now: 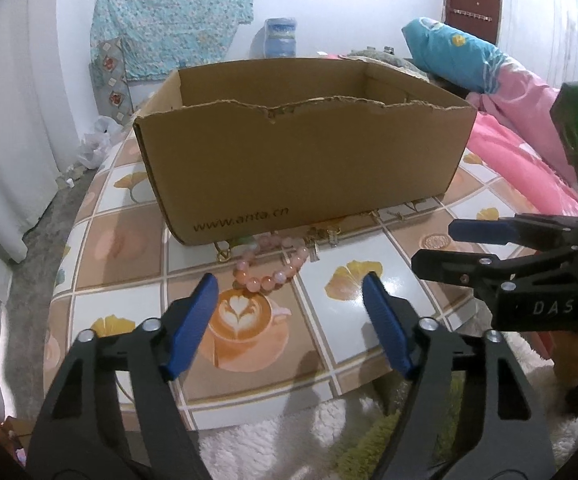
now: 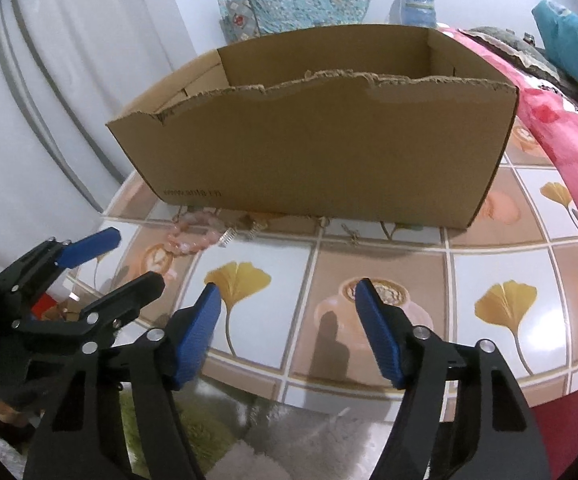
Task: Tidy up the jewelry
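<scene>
A pink bead bracelet lies on the patterned table in front of an open cardboard box. Small gold and silver jewelry pieces lie along the box's front edge. My left gripper is open and empty, just short of the bracelet. My right gripper is open and empty above the table, short of the box. The bracelet and small silver pieces show left of it. The right gripper appears at the right of the left wrist view; the left gripper appears at the left of the right wrist view.
The table has a tile, coffee-cup and ginkgo-leaf pattern. A pink quilt and blue pillow lie at the right. A white fluffy rug is below the table's near edge. A white curtain hangs left.
</scene>
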`<state>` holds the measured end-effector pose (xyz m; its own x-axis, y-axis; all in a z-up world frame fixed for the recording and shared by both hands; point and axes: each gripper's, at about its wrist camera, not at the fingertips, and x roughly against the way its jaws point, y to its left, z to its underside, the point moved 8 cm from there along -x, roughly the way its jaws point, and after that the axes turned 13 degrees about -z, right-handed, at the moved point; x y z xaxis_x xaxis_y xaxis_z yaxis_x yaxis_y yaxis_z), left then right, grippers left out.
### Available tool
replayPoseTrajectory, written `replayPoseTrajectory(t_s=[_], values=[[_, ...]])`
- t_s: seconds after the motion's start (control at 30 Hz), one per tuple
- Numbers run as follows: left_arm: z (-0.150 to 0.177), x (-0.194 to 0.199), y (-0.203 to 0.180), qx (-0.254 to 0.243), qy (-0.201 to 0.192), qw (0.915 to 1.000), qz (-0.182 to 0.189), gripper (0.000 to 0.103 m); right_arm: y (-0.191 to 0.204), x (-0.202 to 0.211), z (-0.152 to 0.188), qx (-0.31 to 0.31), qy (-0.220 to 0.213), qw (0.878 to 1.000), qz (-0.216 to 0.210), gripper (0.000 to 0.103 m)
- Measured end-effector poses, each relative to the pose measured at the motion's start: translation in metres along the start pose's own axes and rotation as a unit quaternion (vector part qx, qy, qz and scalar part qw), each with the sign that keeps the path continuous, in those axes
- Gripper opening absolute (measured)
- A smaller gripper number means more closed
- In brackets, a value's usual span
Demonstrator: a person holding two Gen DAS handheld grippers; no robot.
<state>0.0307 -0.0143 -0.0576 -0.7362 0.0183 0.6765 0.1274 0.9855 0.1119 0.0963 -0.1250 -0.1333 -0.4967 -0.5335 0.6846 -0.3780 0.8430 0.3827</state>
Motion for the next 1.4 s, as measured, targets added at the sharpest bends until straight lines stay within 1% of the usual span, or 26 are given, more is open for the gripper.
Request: replayPoseTrajectory(t_s=[0.07, 0.1, 0.2, 0.33, 0.47, 0.5, 0.67, 0.87, 1.03, 1.13, 1.2, 1.23, 1.33, 1.4], values=[[-0.003, -0.005, 0.001, -0.004, 0.004, 1.0000, 0.008, 0.059, -0.002, -0.002, 0.000, -0.005, 0.002, 1.000, -0.006, 0.059], [-0.005, -0.008, 0.000, -0.007, 0.005, 0.9999, 0.009, 0.054, -0.002, -0.004, -0.001, -0.007, 0.003, 1.000, -0.009, 0.057], [-0.007, -0.017, -0.003, -0.027, 0.013, 0.9995, 0.012, 0.046, -0.004, -0.012, 0.000, -0.011, 0.013, 1.000, -0.016, 0.056], [-0.006, -0.032, -0.011, -0.080, 0.028, 0.9964, 0.010, 0.040, -0.003, -0.026, 0.000, -0.015, 0.030, 0.999, -0.028, 0.056], [-0.001, -0.047, -0.017, -0.132, 0.049, 0.9901, -0.002, 0.029, -0.003, -0.034, 0.000, -0.016, 0.037, 0.998, -0.039, 0.056], [0.000, -0.049, -0.017, -0.138, 0.051, 0.9891, -0.003, 0.024, -0.003, -0.037, -0.001, -0.016, 0.039, 0.998, -0.041, 0.056], [0.003, -0.050, -0.017, -0.146, 0.065, 0.9870, 0.013, 0.013, -0.005, -0.040, -0.003, -0.022, 0.039, 0.998, -0.048, 0.056], [0.015, -0.040, -0.009, -0.141, 0.091, 0.9856, 0.022, 0.011, -0.005, -0.039, -0.002, -0.023, 0.036, 0.998, -0.052, 0.056], [0.025, -0.029, 0.002, -0.130, 0.104, 0.9860, 0.011, 0.011, -0.006, -0.038, -0.002, -0.024, 0.036, 0.998, -0.051, 0.056], [0.028, -0.027, 0.007, -0.116, 0.112, 0.9868, 0.010, 0.012, -0.006, -0.037, -0.002, -0.025, 0.035, 0.998, -0.051, 0.056], [0.028, -0.025, 0.012, -0.098, 0.116, 0.9884, 0.014, 0.012, -0.006, -0.037, -0.002, -0.025, 0.034, 0.998, -0.052, 0.056], [0.026, -0.023, 0.015, -0.085, 0.115, 0.9896, 0.018, 0.012, -0.007, -0.036, -0.002, -0.026, 0.034, 0.998, -0.052, 0.056], [0.012, -0.017, 0.025, -0.047, 0.093, 0.9939, 0.034, 0.015, -0.006, -0.035, -0.002, -0.026, 0.032, 0.998, -0.055, 0.056], [0.000, -0.015, 0.029, -0.029, 0.076, 0.9960, 0.037, 0.021, -0.004, -0.034, -0.003, -0.024, 0.030, 0.998, -0.057, 0.056]])
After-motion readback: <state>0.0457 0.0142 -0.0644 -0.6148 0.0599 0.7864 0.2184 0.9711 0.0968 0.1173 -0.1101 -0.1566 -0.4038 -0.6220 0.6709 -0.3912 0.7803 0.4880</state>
